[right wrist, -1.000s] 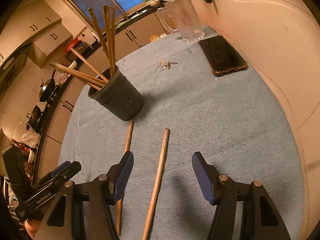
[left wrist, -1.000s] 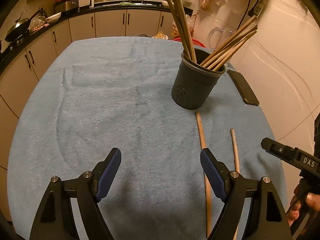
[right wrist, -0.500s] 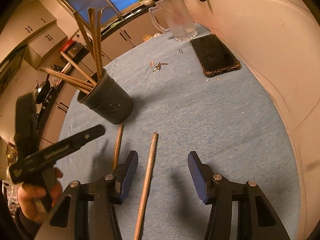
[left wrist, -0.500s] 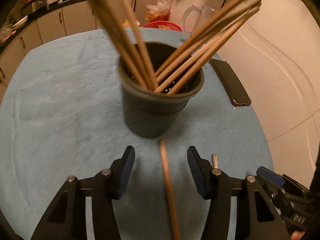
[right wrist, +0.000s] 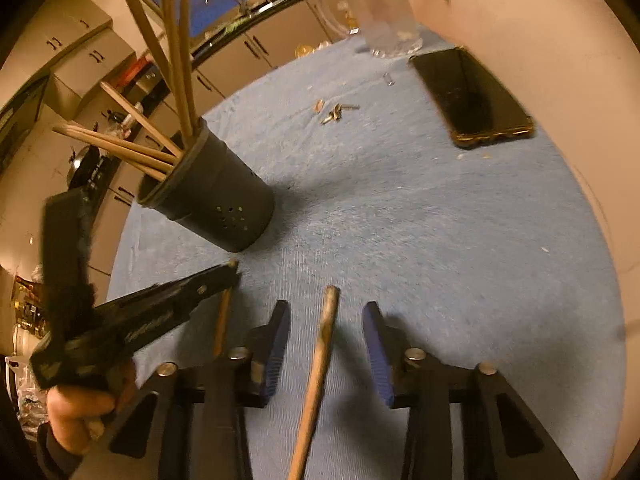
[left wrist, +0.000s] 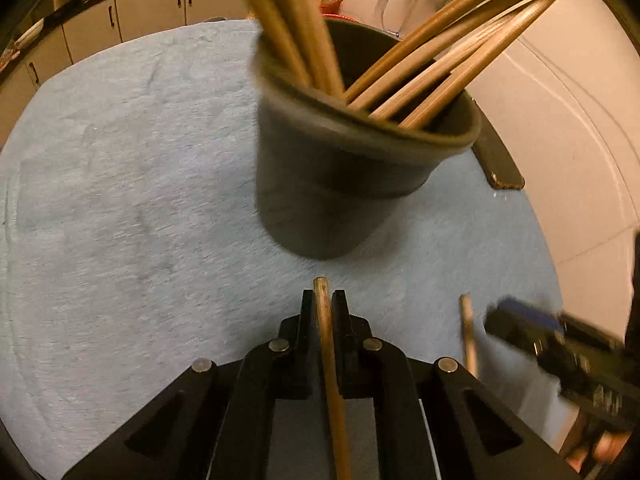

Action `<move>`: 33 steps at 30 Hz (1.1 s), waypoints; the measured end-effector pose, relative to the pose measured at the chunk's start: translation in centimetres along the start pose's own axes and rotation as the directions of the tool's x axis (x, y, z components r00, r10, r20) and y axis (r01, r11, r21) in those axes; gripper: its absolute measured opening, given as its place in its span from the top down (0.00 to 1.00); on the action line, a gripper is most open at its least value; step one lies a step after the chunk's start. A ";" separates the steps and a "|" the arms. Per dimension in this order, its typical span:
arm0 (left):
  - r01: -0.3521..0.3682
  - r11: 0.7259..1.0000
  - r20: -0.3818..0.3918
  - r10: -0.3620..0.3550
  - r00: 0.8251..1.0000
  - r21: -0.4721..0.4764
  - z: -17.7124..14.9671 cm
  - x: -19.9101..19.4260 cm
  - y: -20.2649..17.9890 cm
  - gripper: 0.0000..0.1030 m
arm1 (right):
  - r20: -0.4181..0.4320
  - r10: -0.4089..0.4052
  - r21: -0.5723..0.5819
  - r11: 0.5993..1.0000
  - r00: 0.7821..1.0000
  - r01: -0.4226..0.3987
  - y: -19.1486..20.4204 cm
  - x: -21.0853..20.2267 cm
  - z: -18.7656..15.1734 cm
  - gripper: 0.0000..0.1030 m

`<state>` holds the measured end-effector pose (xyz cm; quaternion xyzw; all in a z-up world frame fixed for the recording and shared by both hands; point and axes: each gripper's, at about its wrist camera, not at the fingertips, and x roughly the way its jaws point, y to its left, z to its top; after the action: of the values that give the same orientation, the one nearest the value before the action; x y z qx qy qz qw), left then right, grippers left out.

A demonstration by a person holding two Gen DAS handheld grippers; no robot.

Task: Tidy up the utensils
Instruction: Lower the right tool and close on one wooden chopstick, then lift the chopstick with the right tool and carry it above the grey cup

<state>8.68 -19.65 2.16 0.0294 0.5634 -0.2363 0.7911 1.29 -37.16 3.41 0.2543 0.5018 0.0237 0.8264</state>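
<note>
We've got most sticks in the cup (left wrist: 344, 184) already; two left on the cloth (left wrist: 120, 200). Our left gripper (left wrist: 322, 300) is clamped on one stick (left wrist: 326, 332) just in front of the cup. Right gripper (right wrist: 326, 320) is closing round the other stick (right wrist: 320, 352), pads not touching yet. Phone (right wrist: 472, 100), jug (right wrist: 384, 12) & bits sit well clear; nothing blocks us.
</note>
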 end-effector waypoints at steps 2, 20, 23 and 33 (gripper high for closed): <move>0.014 1.000 -0.011 -0.014 1.000 -0.010 -0.6 -0.5 1.0 0.93 | -0.030 0.008 0.012 1.000 1.000 -0.008 0.1 1.1 0.6 0.64; -0.008 1.000 -0.053 0.007 0.999 -0.026 1.7 -0.5 1.6 0.93 | -0.031 -0.218 -0.208 0.956 0.976 0.207 3.0 3.0 0.7 0.90; -0.038 0.999 -0.025 0.038 0.999 -0.006 1.3 -0.6 0.7 0.93 | -0.016 -0.133 -0.165 0.978 0.991 0.129 2.7 2.0 0.3 0.91; 0.030 0.996 0.166 -0.015 0.986 -0.088 -2.6 -9.0 1.5 0.93 | 0.154 0.013 -0.196 0.980 0.988 0.018 5.3 -6.0 -0.8 0.92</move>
<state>4.74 -14.49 9.01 -0.0325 0.5063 -0.2213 0.8329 -1.19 -34.06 10.37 0.1715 0.4320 0.0524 0.8839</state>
